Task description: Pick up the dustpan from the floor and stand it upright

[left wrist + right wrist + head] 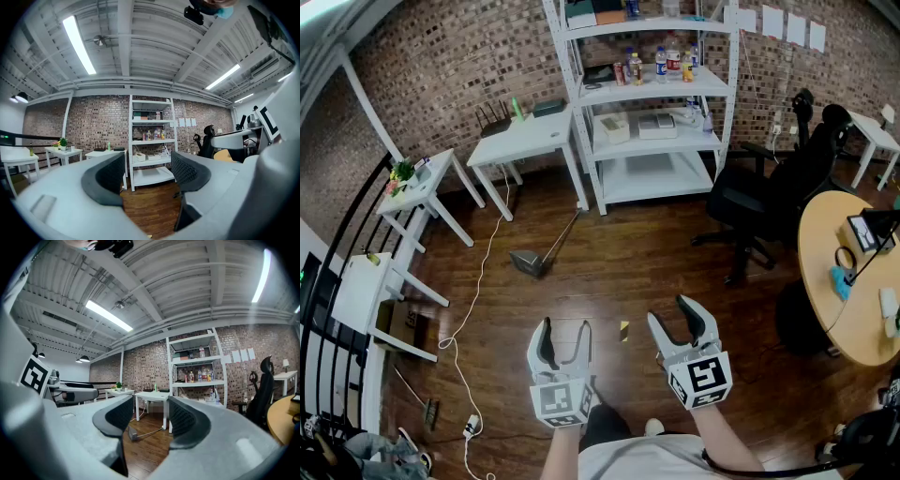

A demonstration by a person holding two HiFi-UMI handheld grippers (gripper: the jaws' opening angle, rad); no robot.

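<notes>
Past the left gripper point(565, 328) and right gripper point(671, 314), jaws wide and empty, the dustpan point(528, 262) lies near a cable point(478, 281)

White shelf unit point(647, 176) w/ bottles point(661, 64); blk chair point(759, 202) nearby.

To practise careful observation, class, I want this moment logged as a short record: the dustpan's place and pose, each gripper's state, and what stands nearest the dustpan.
object: grey long-handled dustpan
pose: lying on the dark wooden floor, not yet upright
handle: points toward the white metal shelving unit
left gripper: open, empty, held level
right gripper: open, empty, held level
contact: neither gripper touches the dustpan, which lies ahead of both
</notes>
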